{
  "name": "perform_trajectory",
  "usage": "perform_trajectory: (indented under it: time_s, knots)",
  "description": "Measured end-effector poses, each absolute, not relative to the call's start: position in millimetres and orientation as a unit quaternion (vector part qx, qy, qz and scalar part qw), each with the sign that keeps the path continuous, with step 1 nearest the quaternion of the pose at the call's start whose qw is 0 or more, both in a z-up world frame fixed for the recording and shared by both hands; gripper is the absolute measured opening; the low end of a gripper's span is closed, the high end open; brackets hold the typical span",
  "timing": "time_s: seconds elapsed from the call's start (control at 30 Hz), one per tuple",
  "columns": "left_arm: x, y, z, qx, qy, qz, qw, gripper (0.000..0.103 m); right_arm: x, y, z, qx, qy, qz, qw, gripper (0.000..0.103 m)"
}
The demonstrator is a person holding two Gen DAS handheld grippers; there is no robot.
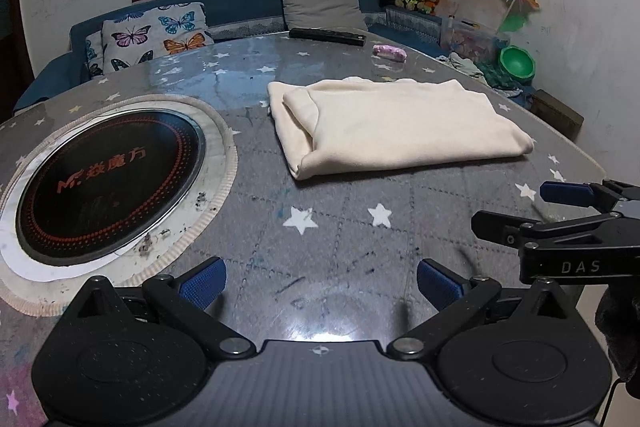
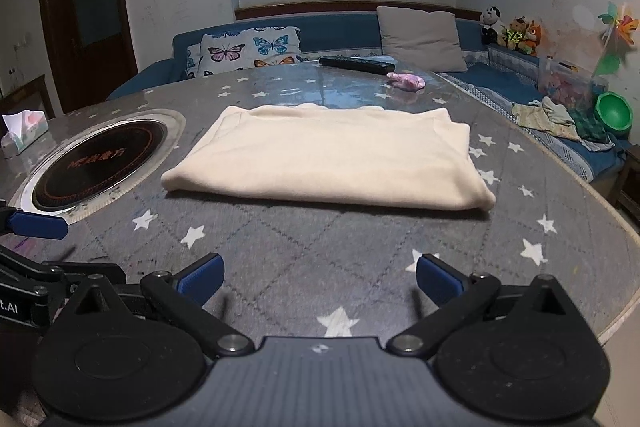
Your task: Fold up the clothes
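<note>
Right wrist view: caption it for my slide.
Folded cream garment lies on the star-patterned table; right gripper open and empty before it.

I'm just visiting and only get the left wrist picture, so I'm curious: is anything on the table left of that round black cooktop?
Observer: Yes, a tissue box sits on the table, left of the cooktop.
Operator: What's behind it?
Observer: A dark wooden door.
Operator: Is the right gripper holding anything?
Observer: No. The right gripper is open and empty, short of the folded cream garment.
</note>
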State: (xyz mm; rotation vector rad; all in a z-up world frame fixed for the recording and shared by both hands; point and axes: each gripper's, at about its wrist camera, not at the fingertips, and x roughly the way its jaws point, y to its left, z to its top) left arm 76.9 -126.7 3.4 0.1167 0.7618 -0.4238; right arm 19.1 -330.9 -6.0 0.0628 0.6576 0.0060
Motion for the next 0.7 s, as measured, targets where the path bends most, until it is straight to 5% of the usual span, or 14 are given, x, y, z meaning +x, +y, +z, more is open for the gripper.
perform_trajectory:
  time_s: [0.7]
  knots:
    - [57.5, -123.3, 4.6, 0.062, 0.356, -0.203, 0.91, 0.103, 5.6, -321.9, -6.5, 0.03, 0.322, 0.0, 0.946, 0.103]
